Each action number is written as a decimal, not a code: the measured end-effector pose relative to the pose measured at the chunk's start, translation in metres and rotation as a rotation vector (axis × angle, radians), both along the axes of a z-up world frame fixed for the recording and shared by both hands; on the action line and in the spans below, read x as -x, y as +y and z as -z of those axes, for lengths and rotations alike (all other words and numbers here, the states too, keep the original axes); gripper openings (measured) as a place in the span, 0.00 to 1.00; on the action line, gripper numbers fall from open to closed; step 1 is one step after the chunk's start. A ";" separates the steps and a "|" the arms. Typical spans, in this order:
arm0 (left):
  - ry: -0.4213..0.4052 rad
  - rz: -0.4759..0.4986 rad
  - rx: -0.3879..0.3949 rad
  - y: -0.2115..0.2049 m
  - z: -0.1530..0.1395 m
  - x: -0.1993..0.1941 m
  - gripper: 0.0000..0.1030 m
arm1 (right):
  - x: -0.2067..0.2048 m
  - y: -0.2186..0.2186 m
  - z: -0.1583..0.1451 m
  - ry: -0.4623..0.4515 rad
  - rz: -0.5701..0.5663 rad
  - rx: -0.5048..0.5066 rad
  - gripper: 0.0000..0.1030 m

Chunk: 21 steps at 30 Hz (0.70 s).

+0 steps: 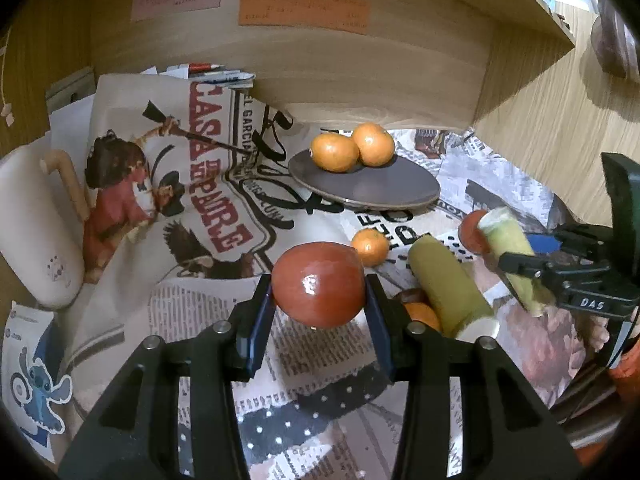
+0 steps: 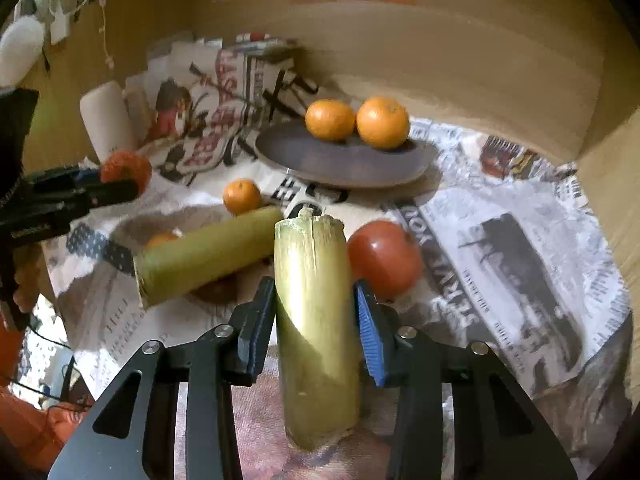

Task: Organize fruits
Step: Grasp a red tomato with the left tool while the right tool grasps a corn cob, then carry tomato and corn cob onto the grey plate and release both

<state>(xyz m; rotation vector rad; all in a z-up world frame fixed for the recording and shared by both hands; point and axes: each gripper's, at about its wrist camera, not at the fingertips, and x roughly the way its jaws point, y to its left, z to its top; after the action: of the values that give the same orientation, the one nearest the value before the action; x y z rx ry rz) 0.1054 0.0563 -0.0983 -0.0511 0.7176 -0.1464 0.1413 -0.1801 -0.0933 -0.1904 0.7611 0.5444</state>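
Note:
My left gripper (image 1: 319,292) is shut on a red tomato (image 1: 318,284) and holds it above the newspaper-covered table. My right gripper (image 2: 316,300) is shut on a yellow-green sugarcane piece (image 2: 316,320); it also shows in the left wrist view (image 1: 516,256). A dark plate (image 1: 364,184) at the back holds two tangerines (image 1: 352,146). A loose tangerine (image 1: 370,246), a second sugarcane piece (image 1: 448,288) and another tomato (image 2: 384,256) lie on the table. A further tangerine (image 1: 422,314) lies partly hidden beside the cane.
A white cylindrical device (image 1: 36,236) lies at the left. A wooden shelf (image 1: 360,64) overhangs the plate at the back. Wooden walls close in the left and right sides. A Stitch sticker sheet (image 1: 34,376) lies at the front left.

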 end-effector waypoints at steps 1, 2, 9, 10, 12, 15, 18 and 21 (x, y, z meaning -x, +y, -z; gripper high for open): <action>-0.003 0.000 0.001 -0.001 -0.001 -0.001 0.43 | 0.000 0.000 -0.003 -0.011 0.002 -0.004 0.35; -0.005 0.000 0.001 -0.001 -0.002 -0.003 0.43 | -0.001 -0.002 -0.008 -0.026 0.010 -0.012 0.35; -0.043 -0.008 -0.013 -0.006 -0.018 -0.024 0.43 | -0.012 -0.002 -0.031 -0.093 0.017 -0.045 0.35; -0.049 -0.008 -0.015 -0.006 -0.021 -0.028 0.43 | -0.014 -0.002 -0.034 -0.103 0.017 -0.050 0.35; -0.061 -0.007 -0.020 -0.008 -0.026 -0.037 0.43 | -0.018 -0.002 -0.041 -0.123 0.018 -0.058 0.35; -0.071 0.001 -0.029 -0.010 -0.032 -0.049 0.43 | -0.025 -0.001 -0.052 -0.154 0.022 -0.072 0.35; -0.079 0.007 -0.039 -0.013 -0.037 -0.061 0.43 | -0.035 0.000 -0.062 -0.180 0.031 -0.088 0.35; -0.079 0.008 -0.040 -0.014 -0.041 -0.074 0.43 | -0.046 0.002 -0.070 -0.194 0.039 -0.102 0.35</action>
<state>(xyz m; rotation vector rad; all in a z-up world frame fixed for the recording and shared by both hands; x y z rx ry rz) 0.1790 0.0423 -0.0573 -0.0037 0.6419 -0.1408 0.1873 -0.1785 -0.0235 -0.1311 0.5461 0.5184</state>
